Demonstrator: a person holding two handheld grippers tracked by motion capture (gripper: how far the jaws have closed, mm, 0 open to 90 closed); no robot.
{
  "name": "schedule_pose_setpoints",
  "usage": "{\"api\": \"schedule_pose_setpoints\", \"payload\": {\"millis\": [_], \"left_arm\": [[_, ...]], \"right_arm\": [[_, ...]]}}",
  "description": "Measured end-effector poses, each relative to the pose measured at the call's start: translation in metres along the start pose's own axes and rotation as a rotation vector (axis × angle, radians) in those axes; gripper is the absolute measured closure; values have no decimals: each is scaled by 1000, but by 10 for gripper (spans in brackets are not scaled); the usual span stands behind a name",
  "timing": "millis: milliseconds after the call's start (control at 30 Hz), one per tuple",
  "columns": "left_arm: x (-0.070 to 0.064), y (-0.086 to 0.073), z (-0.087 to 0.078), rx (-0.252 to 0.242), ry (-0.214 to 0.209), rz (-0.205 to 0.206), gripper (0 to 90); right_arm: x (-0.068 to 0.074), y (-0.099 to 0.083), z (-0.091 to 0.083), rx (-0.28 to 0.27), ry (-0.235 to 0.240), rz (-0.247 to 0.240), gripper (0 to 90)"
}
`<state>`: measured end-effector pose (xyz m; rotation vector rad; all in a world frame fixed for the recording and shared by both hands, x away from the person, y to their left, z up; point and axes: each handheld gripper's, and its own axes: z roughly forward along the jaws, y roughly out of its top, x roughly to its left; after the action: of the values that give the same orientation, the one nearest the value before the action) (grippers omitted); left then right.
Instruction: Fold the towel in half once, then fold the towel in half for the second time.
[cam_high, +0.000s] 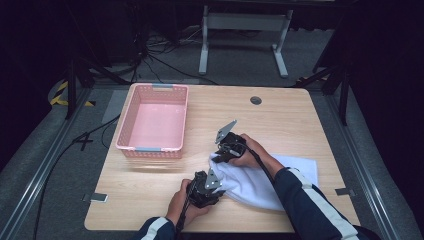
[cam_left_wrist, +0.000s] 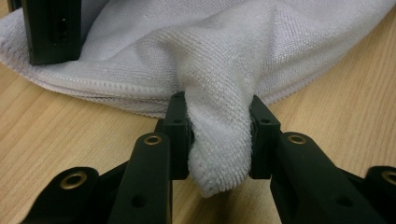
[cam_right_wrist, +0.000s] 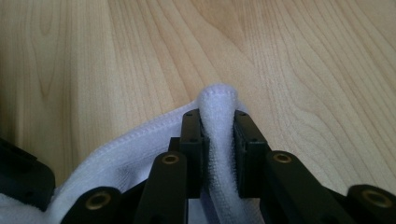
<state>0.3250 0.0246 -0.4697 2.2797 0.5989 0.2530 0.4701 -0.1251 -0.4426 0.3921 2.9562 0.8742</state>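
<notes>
Black jaws of the left gripper (cam_left_wrist: 219, 140) are pinched tight on a fold of the white towel (cam_left_wrist: 219, 60), which lies bunched on the wooden table (cam_high: 280, 115), near its front edge. Just beyond, the right gripper (cam_right_wrist: 218, 135) is clamped on the towel's stitched corner. Well apart, at the table's far left, sits a pink basket (cam_high: 131, 120).

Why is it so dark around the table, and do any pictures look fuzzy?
High view: light falls on the table alone, so the floor beyond stays dim; the pink basket casts a soft shadow toward the person. Left gripper view: the white towel is sharp. Right gripper view: the nearest jaw parts look slightly soft.
</notes>
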Motion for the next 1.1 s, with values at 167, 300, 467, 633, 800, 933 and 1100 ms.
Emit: {"api": "schedule_pose_setpoints", "payload": {"millis": [167,300,467,633,800,933,1100], "left_arm": [[1,-2,-3,9,10,4,701],[3,-4,-8,29,21,19,701],[9,-11,-19,25,26,10,705],[10,-16,-36,11,58,8,708],[9,-18,-54,-29,122,23,707],[10,-20,-69,-53,155,35,707],[12,-17,-85,-67,195,65,708]], "right_arm": [[1,1,1,-11,-10,4,781],[3,4,1,-22,-22,-4,788],[8,11,2,-61,-23,-14,795],[13,24,0,-95,-22,-45,797],[20,41,-11,-155,-32,-78,797],[26,55,-18,-189,-39,-108,797],[30,65,-31,-247,-50,-121,797]]}}
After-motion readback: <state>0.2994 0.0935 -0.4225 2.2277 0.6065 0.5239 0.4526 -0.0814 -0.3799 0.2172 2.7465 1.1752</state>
